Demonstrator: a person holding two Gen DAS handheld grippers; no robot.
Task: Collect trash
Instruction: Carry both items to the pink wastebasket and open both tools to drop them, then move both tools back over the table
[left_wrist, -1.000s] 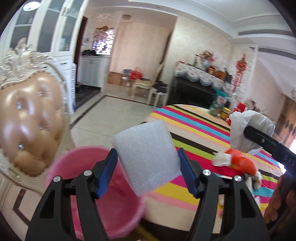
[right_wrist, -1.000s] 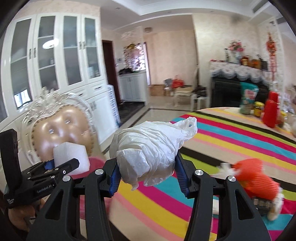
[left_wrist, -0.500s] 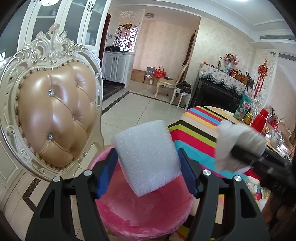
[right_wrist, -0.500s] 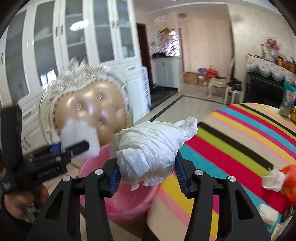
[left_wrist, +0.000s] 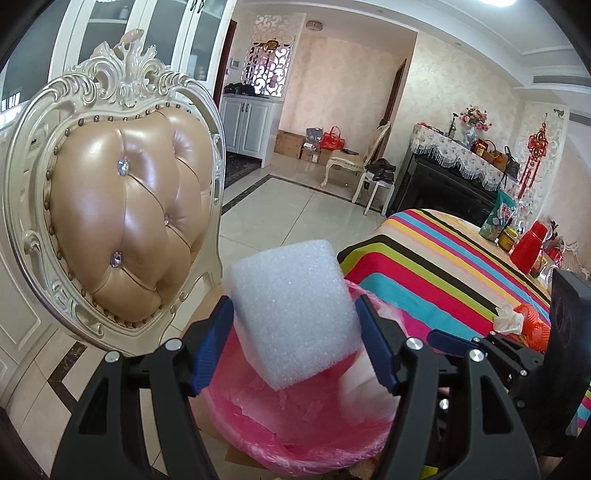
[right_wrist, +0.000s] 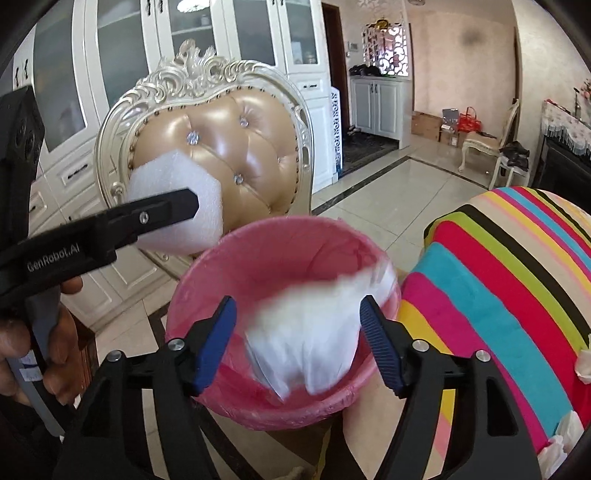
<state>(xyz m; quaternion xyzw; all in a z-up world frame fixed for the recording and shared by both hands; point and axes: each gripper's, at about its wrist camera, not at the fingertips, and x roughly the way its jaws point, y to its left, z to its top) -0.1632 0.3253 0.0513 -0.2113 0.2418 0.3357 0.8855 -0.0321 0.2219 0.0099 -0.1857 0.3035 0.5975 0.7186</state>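
Observation:
My left gripper (left_wrist: 295, 347) is shut on a white foam block (left_wrist: 291, 310) and holds it over the near rim of a pink-lined bin (left_wrist: 295, 435). The block and left gripper also show in the right wrist view (right_wrist: 177, 214), left of the bin (right_wrist: 258, 258). My right gripper (right_wrist: 299, 347) is open above the bin. A crumpled white plastic bag (right_wrist: 314, 332) is blurred between its fingers, loose and falling into the bin.
An ornate cream chair with tan leather back (left_wrist: 122, 206) stands right behind the bin. The striped round table (left_wrist: 443, 266) is to the right, with orange netting and tissue (left_wrist: 524, 321) and jars (left_wrist: 517, 236) on it. White cabinets (right_wrist: 110, 74) line the wall.
Both grippers swung left from the table to above the bin. The right gripper opened and let go of the plastic bag, which is dropping. The left still holds the foam.

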